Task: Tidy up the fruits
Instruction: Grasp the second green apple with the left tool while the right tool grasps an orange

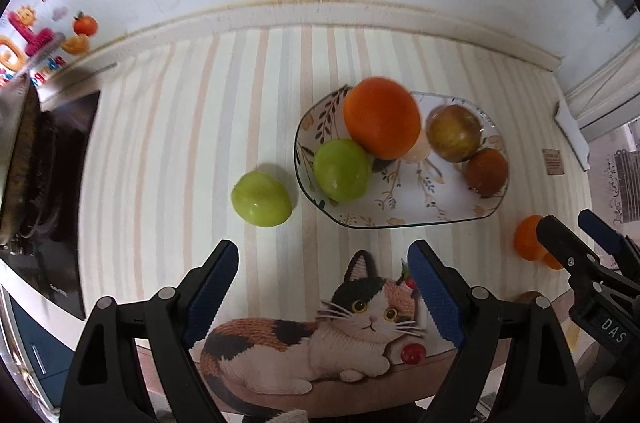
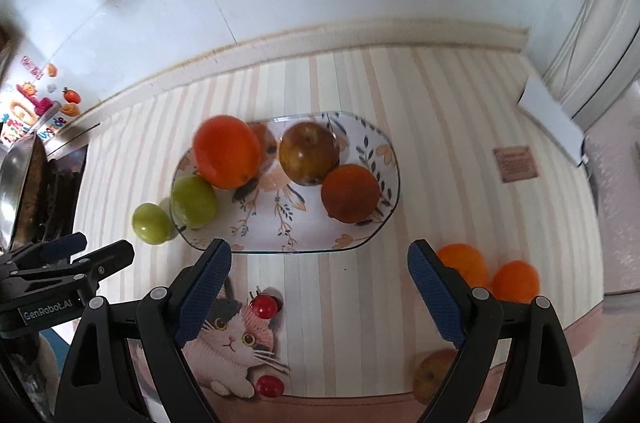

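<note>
Both grippers, L [image 1: 323,287] & R [image 2: 319,287], jaws wide, nothing held, above plate [image 1: 416,219] w/ fruit.

white letters "das" stand on the black body of the right claw [image 1: 592,223], seen at the right edge of the left wrist view. "genrobot.ai" stands in white on the black body of the left claw [image 2: 90,255], at the left edge of the right wrist view. lettering on the colourful wall stickers [image 1: 36,35] and the small brown plaque [image 2: 516,164] is too blurred to read.
</note>
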`<state>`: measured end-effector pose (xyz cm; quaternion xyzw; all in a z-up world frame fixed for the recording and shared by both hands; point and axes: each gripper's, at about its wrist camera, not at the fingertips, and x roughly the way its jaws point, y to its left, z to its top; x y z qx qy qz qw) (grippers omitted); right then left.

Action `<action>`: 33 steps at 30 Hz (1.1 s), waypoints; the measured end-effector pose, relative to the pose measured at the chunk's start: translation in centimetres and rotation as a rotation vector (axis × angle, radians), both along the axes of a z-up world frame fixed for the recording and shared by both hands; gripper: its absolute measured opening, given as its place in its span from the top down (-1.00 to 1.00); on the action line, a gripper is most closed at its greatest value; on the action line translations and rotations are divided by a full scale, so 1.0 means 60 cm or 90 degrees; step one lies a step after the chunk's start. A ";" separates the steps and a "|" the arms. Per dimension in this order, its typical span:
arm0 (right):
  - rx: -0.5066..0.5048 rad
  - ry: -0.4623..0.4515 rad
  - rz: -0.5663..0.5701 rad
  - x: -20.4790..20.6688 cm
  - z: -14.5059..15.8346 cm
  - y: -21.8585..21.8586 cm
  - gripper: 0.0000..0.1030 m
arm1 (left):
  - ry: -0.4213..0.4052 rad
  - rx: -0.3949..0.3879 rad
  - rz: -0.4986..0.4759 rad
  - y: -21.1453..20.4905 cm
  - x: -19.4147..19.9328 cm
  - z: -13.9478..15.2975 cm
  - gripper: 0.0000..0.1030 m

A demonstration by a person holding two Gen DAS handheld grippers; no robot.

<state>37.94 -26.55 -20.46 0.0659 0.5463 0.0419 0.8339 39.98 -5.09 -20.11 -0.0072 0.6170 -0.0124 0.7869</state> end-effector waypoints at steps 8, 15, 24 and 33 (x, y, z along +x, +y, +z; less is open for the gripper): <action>-0.005 -0.054 0.007 -0.047 0.071 0.000 -0.79 | -0.048 -0.004 -0.005 -0.006 -0.052 0.053 -0.68; 0.004 -0.086 0.011 -0.084 0.116 0.005 -0.79 | -0.079 -0.008 -0.016 -0.017 -0.083 0.089 -0.68; 0.080 -0.056 -0.048 -0.102 0.098 -0.032 -0.79 | -0.071 -0.023 -0.007 -0.020 -0.089 0.082 -0.69; 0.081 0.049 -0.310 -0.078 -0.069 -0.244 -0.79 | -0.021 0.011 0.019 -0.028 -0.057 -0.019 -0.81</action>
